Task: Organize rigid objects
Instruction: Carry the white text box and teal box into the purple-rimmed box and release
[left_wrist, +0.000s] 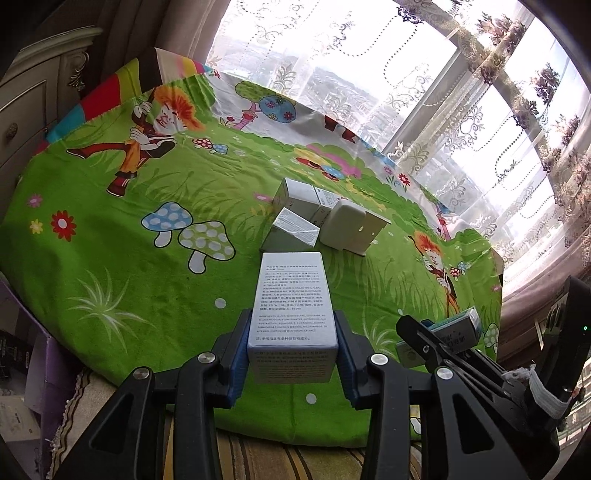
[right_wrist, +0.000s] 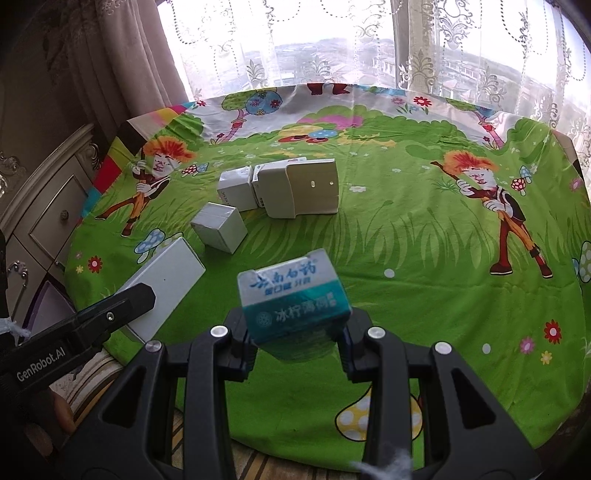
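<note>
A tall white cardboard box printed with small text (left_wrist: 291, 314) is being held between the blue pads of the left gripper (left_wrist: 291, 354), jaws narrowed onto its sides. A teal-and-white toothpaste carton (right_wrist: 291, 302) is being gripped by the right gripper (right_wrist: 297, 350) likewise. Both are being carried above the green cartoon-printed tablecloth (right_wrist: 424, 258), near a cluster of white boxes (right_wrist: 236, 199).

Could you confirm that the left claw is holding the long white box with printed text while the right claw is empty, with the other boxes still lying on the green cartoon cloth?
Not quite: the right claw is not empty. The right wrist view shows it shut on a teal and white box. The rest holds: the left claw holds the long white box, and the other boxes lie on the green cartoon cloth.
</note>
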